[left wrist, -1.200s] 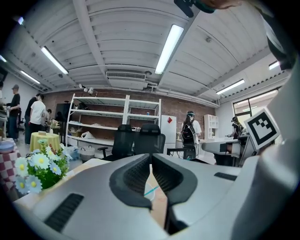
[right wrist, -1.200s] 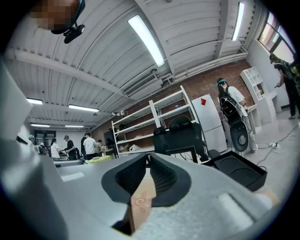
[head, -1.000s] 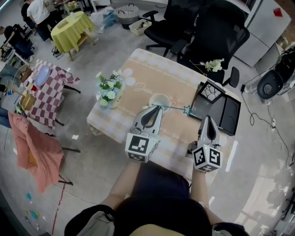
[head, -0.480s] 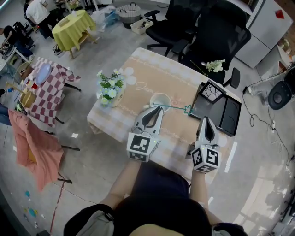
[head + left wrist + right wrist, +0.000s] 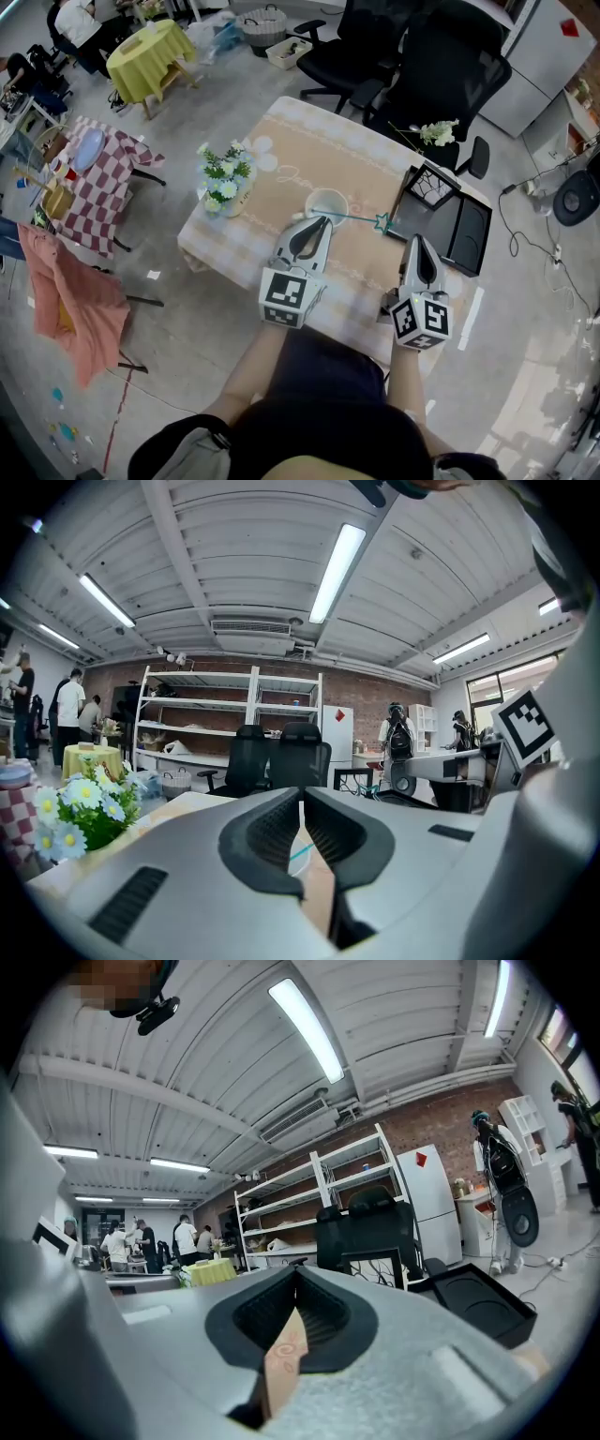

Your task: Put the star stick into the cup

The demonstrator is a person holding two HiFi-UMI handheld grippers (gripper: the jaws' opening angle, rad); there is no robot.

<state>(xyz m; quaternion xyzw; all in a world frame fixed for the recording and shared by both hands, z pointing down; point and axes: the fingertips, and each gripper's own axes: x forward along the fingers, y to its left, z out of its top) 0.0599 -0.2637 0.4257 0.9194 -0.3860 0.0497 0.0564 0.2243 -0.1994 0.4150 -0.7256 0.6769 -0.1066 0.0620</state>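
Note:
The star stick [image 5: 359, 220], thin and teal with a star head on its right end, lies on the tan tablecloth [image 5: 281, 155]. It sits just right of the white cup [image 5: 326, 202]. My left gripper [image 5: 323, 218] is shut, its tip over the stick's left end beside the cup. In the left gripper view, a short teal piece of the stick [image 5: 298, 852] shows through the gap below the closed tips [image 5: 300, 803], apart from them. My right gripper [image 5: 419, 238] hangs shut and empty at the table's right front. Only the tablecloth shows behind its jaws [image 5: 297, 1271].
A vase of white and blue flowers [image 5: 225, 187] stands at the table's left edge. A black tray [image 5: 469, 230] and a black picture frame [image 5: 428, 187] lie at the right. A white flower sprig [image 5: 434, 132] and black office chairs [image 5: 412, 66] are beyond the far edge.

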